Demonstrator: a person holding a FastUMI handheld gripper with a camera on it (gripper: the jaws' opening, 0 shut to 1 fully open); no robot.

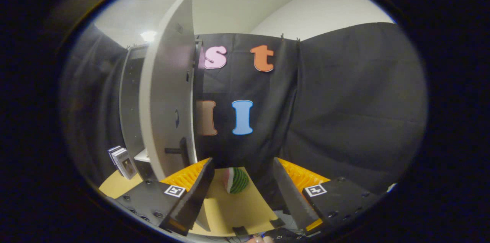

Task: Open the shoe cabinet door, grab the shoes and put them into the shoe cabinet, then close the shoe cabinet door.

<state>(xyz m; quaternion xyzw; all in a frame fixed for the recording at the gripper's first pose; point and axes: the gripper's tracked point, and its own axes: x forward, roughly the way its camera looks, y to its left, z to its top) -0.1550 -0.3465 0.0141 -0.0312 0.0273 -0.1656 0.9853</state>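
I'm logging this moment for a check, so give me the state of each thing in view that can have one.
Grey shoe cabinet door: swung open, its black handle facing the gripper.
Gripper: fingers open, holding nothing.
Green-striped watermelon slice toy: lying on the tan surface, just ahead of the fingers, untouched.
Small boxes: standing upright beside the cabinet.

I see a watermelon slice toy (236,180) lying on the tan counter (233,212). A few small boxes (123,162) stand upright together at the counter's far left corner.
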